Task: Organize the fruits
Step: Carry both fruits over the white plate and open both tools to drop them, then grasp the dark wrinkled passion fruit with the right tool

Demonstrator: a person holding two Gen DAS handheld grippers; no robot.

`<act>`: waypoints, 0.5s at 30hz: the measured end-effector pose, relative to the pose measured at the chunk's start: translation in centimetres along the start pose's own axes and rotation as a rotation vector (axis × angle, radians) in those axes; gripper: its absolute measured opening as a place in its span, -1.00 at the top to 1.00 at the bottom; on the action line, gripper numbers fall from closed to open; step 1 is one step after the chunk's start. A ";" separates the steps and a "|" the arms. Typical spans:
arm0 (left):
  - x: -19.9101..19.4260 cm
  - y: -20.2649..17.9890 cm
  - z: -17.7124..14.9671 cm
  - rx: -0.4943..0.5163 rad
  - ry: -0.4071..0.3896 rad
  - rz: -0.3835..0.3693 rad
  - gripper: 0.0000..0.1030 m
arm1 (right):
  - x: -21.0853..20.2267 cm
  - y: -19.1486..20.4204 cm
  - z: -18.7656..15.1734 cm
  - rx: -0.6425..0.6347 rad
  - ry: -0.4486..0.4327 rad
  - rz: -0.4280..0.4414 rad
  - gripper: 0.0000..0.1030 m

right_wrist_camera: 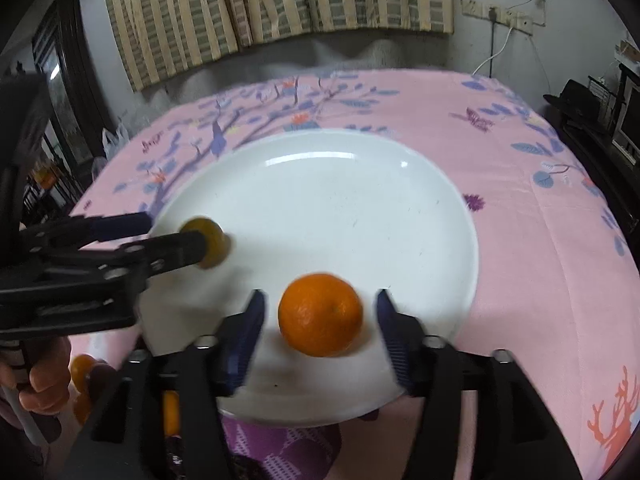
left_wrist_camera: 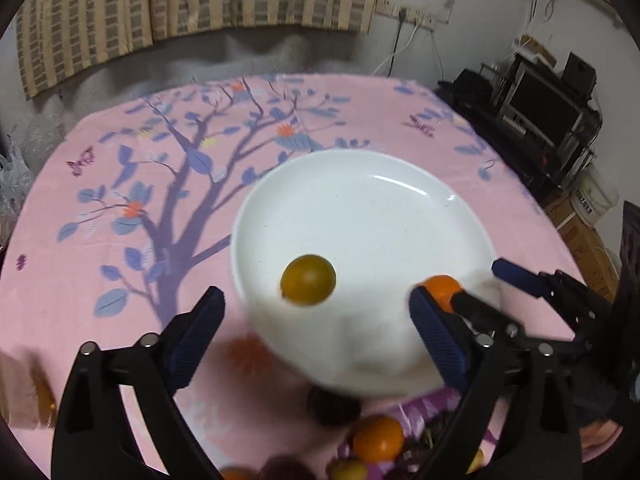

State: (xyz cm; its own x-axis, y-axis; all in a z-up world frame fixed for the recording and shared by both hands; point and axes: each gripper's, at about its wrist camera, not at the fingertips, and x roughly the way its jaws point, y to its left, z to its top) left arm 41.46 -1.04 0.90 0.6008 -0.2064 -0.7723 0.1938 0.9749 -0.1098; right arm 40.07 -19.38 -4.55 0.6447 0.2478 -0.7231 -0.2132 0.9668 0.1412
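Left wrist view: the left gripper [left_wrist_camera: 316, 316] has its blue-padded fingers [left_wrist_camera: 196, 336] spread wide, with a greenish-yellow fruit [left_wrist_camera: 307, 280] between them and touching neither. That fruit shows against the white plate [left_wrist_camera: 360, 208] near its 7 o'clock edge; whether it rests on the plate or is just off it I cannot tell, as it is blurred. The plate sits on a pink tablecloth [left_wrist_camera: 100, 220] printed with a purple tree. At 3 o'clock of the fruit the right gripper [left_wrist_camera: 476, 280] reaches in over the plate's rim, an orange [left_wrist_camera: 440, 286] partly seen between its fingers.

At 6 o'clock, on the near side of the plate, more fruit [left_wrist_camera: 376, 438] lies in a heap — orange, dark and yellowish pieces on a purple patterned cloth [left_wrist_camera: 424, 408].

In the right wrist view the right gripper [right_wrist_camera: 320, 320] is also spread apart, the orange [right_wrist_camera: 320, 314] lying between its fingers with a clear gap on each side, near the plate's [right_wrist_camera: 340, 184] 6 o'clock edge. At 9 o'clock the left gripper [right_wrist_camera: 176, 232] comes in — the greenish-yellow fruit [right_wrist_camera: 210, 246] shows at its tip, and a hand [right_wrist_camera: 44, 384] grips its handle low at 8 o'clock.
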 end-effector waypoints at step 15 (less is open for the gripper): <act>-10.2 8.6 -18.4 -0.207 -0.028 0.061 -0.90 | -14.3 3.6 -13.5 0.027 -0.067 0.163 -0.58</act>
State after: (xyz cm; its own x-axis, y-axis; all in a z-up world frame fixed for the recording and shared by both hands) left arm 22.69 10.95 -3.68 0.6281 -0.1460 -0.7643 -0.0052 0.9814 -0.1917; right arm 20.19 -20.27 -2.78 0.6511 0.4042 -0.6424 -0.2998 0.9146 0.2714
